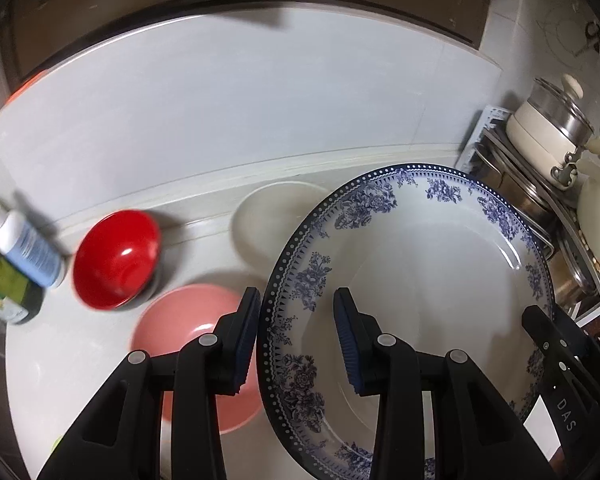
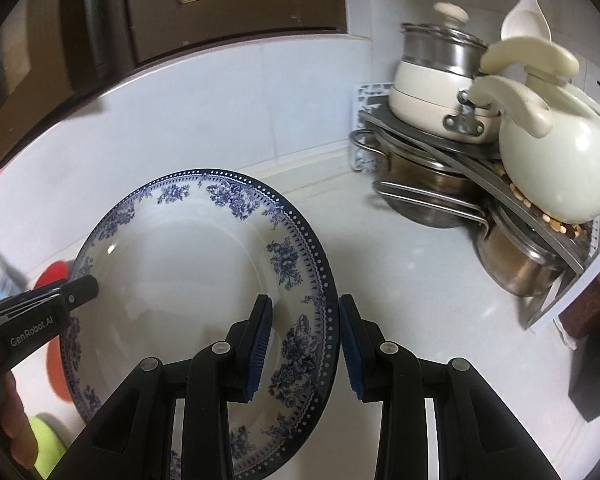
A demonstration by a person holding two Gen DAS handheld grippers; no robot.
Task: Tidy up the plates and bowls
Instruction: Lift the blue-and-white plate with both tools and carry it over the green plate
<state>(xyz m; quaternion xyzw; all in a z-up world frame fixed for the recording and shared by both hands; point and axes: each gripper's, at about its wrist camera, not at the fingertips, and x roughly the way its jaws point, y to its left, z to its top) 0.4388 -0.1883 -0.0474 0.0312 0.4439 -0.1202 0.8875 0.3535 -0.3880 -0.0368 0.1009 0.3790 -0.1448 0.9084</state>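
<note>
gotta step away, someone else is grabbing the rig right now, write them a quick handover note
Left gripper: open, fingers straddling the left rim of the blue floral plate.
Right gripper: open, straddling the plate's right rim. Neither is visibly clamped.
Behind and left of the plate on the counter: white bowl, red bowl, pink bowl, all separate.
Done: nothing stacked yet.
Left: secure the plate, place it, then gather the bowls.
</note>
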